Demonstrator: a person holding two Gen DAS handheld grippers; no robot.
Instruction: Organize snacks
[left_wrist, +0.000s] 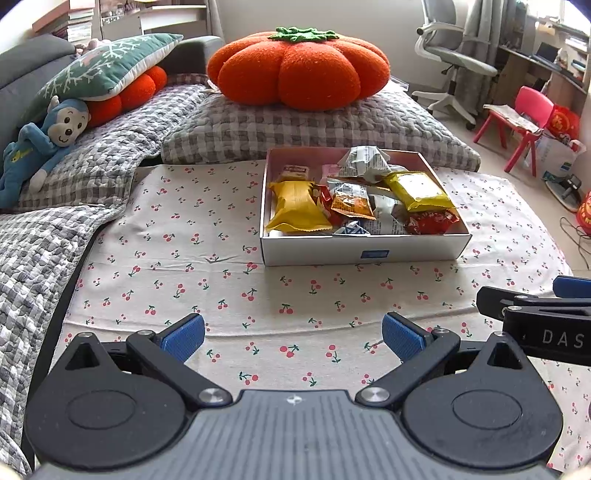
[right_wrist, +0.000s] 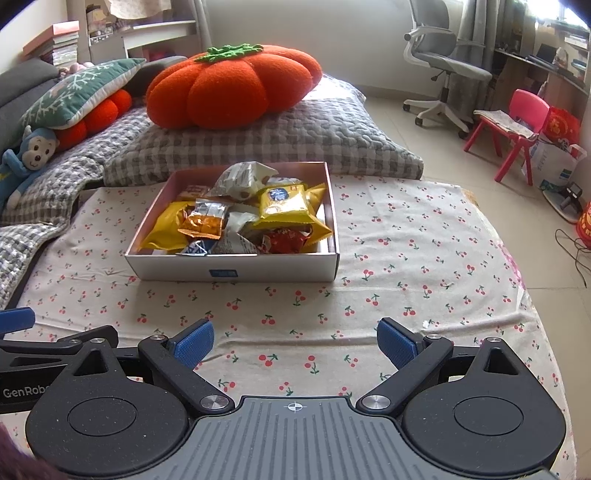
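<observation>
Left gripper (left_wrist: 293, 338): jaws spread wide, nothing between the blue pads, held over the cherry-print cloth (left_wrist: 221, 295) well short of the box.
Right gripper (right_wrist: 295, 341): likewise spread apart and empty, just beside the left one; its side shows at the right edge of the left wrist view.
Pumpkin cushion (left_wrist: 299, 68): orange, green stem on top, resting on a grey checked pillow (left_wrist: 317, 129) behind the box.
White box (right_wrist: 236, 271): shallow and lidless, standing on the cloth ahead of both grippers.
Snacks: piled inside the box, among them a yellow packet (left_wrist: 295, 208), another yellow packet (right_wrist: 286, 205), an orange sachet (right_wrist: 203, 223) and a red wrapper (left_wrist: 430, 221).
</observation>
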